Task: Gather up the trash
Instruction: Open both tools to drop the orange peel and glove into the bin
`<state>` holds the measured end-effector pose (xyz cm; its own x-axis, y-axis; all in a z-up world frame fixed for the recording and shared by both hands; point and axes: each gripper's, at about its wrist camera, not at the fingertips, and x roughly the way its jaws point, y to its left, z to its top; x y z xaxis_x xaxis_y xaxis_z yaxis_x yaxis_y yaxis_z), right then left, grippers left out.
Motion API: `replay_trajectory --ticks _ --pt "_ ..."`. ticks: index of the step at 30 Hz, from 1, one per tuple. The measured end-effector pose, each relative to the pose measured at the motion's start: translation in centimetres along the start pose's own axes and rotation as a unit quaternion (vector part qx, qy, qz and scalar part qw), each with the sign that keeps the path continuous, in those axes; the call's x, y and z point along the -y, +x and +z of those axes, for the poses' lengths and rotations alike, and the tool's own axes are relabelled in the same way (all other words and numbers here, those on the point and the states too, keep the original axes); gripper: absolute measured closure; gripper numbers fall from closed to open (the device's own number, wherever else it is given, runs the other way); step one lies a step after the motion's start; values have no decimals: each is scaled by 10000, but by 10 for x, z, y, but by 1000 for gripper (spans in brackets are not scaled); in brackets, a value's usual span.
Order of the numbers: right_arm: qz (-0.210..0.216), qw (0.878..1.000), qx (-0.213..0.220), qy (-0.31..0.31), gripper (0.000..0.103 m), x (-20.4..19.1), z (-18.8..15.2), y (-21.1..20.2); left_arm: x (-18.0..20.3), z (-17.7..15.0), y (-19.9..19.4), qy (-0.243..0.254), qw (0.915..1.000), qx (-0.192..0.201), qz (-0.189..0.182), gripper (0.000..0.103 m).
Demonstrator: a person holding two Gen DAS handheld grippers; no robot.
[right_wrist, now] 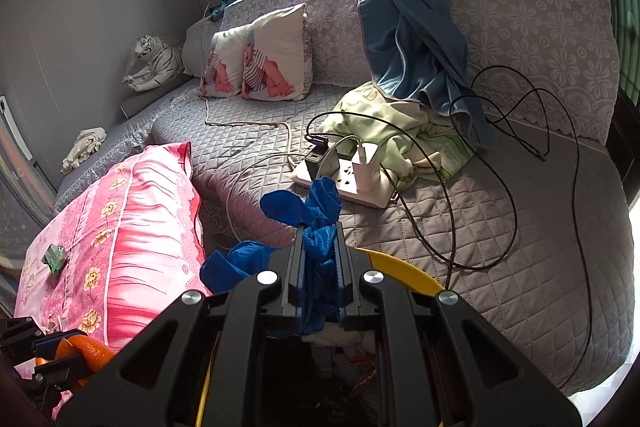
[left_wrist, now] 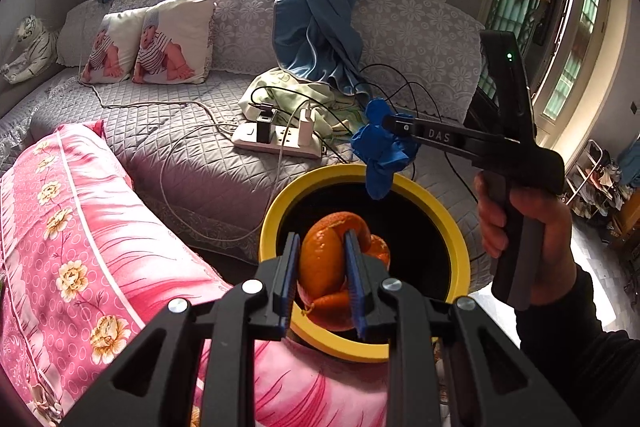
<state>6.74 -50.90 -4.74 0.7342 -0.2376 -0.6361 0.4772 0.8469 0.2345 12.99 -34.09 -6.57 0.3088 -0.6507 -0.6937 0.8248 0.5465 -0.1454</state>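
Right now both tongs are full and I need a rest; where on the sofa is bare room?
Free: the grey quilted seat right of the power strip, though black cables loop across it; also the stretch between the baby-print cushions and the pink pillow. Crowded: around the strip and green cloth.

Each camera sits just behind its own gripper and looks forward and down along the fingers. The left view (left_wrist: 322,267) faces the yellow bin (left_wrist: 448,223) at close range, the sofa (left_wrist: 168,131) beyond. The right view (right_wrist: 318,251) looks over the bin's rim (right_wrist: 404,269). Both share sofa, power strip (left_wrist: 276,141) and pink pillow (left_wrist: 92,227).
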Motion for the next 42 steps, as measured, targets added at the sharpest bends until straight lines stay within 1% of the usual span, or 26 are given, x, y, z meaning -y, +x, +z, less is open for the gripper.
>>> replay_trajectory --ticks 8,17,23,29,36,38,39,40,41,42 --pt "-183 9997 -65 143 93 22 -6 1 16 2 16 189 9998 -91 -42 82" --pt "-441 9988 -123 141 93 34 -15 6 27 6 28 329 9994 -101 -4 82" --pt "-538 9981 -191 209 93 40 -18 11 29 8 40 318 9994 -162 -31 82" --pt "-579 9976 -289 228 92 43 -21 15 30 11 55 239 9991 -299 -177 81" --pt "-665 9966 -402 283 91 45 -23 22 28 9 68 89 9984 -504 -226 80" --pt "-704 9962 -415 315 90 48 -22 22 27 8 69 31 9984 -523 -208 76" --pt "-706 9960 -433 342 88 49 -22 23 26 8 68 -6 9984 -512 -219 69" --pt "-711 9957 -457 370 81 50 -22 23 24 9 67 -58 9986 -491 -191 54" --pt "-708 9956 -472 401 68 52 -22 23 22 9 65 -124 9988 -449 -149 45" --pt "-698 9955 -455 445 63 53 -22 23 19 10 62 -196 9990 -376 -120 37"
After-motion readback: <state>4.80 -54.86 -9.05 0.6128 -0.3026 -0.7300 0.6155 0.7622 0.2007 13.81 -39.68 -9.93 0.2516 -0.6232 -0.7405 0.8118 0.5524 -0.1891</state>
